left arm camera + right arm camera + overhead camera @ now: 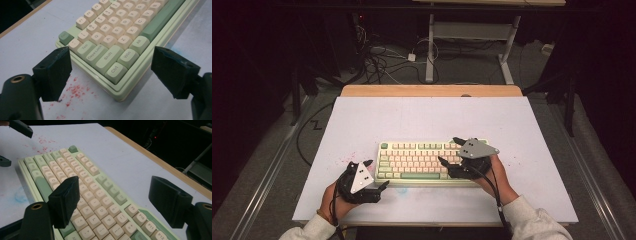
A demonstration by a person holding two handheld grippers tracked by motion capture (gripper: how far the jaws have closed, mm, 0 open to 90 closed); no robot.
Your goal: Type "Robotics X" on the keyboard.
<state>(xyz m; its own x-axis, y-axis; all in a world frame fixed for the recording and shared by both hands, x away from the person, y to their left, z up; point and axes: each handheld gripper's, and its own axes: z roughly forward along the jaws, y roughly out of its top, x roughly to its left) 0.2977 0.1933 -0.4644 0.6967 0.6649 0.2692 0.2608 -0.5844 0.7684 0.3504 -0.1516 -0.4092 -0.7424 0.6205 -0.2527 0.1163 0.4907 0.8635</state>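
A pale green keyboard [427, 162] with cream and green keys lies on the white board, near the front middle. My left gripper [379, 173] stands open just off the keyboard's left front corner. In the left gripper view its jaws [110, 51] frame the Ctrl corner of the keyboard [112, 42] without touching it. My right gripper [448, 150] hovers open over the keyboard's right half. In the right gripper view its jaws [114, 181] stand wide above the letter keys of the keyboard [92, 195], with nothing between them. The left gripper's fingertips [21, 127] appear at that view's top left.
The white board [422, 117] covers a wooden table whose far edge [432, 90] is exposed. Red speckles [75, 92] lie beside the keyboard's left end and a faint blue smear [21, 197] in front of it. Cables and a desk frame [430, 45] stand on the floor beyond.
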